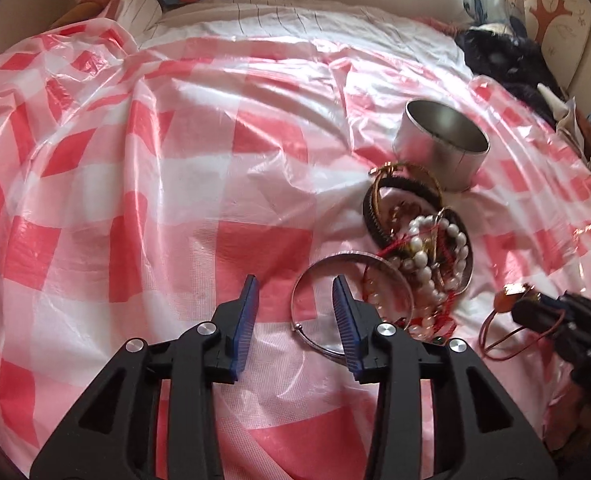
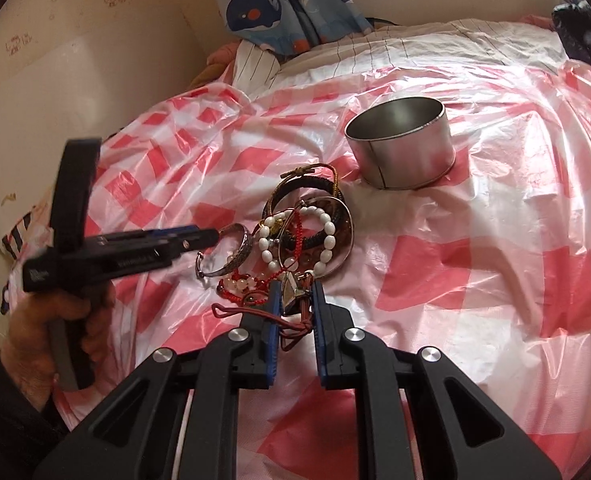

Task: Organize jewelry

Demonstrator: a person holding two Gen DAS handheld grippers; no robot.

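Jewelry (image 2: 295, 228) lies heaped on the bed's checked plastic sheet (image 1: 175, 200), just near of the empty tin (image 2: 403, 148). Right tool (image 2: 293, 298) pinches a corded pendant (image 2: 291, 294), seemingly for sorting; left tool (image 1: 295, 292) hangs parted, empty, over a silver bangle (image 1: 315, 276).

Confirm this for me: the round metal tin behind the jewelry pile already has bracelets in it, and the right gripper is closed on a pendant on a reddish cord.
Not quite. The metal tin is empty: the right wrist view looks into it and shows only bare metal. The rest holds: it stands behind the jewelry pile, and the right gripper is closed on a pendant on a reddish cord.
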